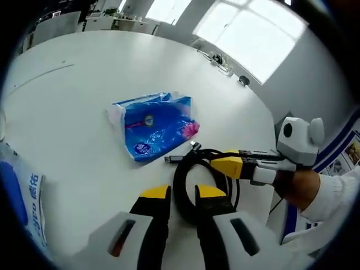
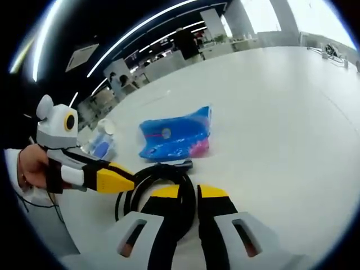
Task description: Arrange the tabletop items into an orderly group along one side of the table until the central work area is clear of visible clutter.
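A coiled black cable lies on the white surface, its plug ends pointing at a crumpled blue plastic packet just beside it. A second blue-and-white packet lies well apart.

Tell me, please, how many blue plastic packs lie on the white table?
2. One blue pack lies mid-table, just beyond the coiled black cable. A second blue-and-white pack lies at the table's edge in the left gripper view, partly cut off. More may be hidden.

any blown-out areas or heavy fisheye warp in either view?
Left gripper view: windows blown out to white, table edge bowed by the fisheye. Right gripper view: ceiling light strips curve into arcs, and the white tabletop is bright but not clipped around the blue packet.
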A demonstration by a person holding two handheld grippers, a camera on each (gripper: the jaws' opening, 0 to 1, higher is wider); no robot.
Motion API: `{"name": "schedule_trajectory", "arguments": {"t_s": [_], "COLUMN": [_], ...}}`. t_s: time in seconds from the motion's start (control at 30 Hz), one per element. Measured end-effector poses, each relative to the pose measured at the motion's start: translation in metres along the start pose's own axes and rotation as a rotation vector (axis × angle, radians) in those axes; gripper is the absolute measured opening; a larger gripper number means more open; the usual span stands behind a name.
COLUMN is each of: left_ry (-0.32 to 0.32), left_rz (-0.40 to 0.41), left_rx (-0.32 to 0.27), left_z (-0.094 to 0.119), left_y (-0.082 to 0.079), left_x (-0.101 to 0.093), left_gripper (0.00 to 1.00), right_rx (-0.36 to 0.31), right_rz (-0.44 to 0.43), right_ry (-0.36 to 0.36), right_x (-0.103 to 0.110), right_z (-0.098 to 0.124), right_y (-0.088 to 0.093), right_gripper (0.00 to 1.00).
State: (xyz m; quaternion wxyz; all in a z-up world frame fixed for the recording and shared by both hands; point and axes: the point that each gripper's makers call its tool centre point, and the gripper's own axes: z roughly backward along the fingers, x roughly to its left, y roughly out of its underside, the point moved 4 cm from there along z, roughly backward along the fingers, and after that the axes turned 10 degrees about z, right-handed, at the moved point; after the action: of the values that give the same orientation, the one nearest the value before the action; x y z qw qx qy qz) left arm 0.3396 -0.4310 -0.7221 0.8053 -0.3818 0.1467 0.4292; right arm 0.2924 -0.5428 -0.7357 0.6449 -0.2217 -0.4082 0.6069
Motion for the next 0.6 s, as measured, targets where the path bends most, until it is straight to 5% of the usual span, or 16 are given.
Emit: {"name": "schedule_trajectory", "arguments": {"t_s": [0.6], "left_ry": [0.024], "left_rz": [-0.027], "left_rx": [-0.035], "left_z": [0.0082], "left_y": [-0.0037], "left_x": [-0.0019], "left_gripper": [0.3], "right_rx": [-0.011], "right_rz": [0.008], "right_ry": [0.012], "right_x": [-0.0009], "right_z": [0.005], "right_y": [-0.0039], "right_gripper": [0.16]}}
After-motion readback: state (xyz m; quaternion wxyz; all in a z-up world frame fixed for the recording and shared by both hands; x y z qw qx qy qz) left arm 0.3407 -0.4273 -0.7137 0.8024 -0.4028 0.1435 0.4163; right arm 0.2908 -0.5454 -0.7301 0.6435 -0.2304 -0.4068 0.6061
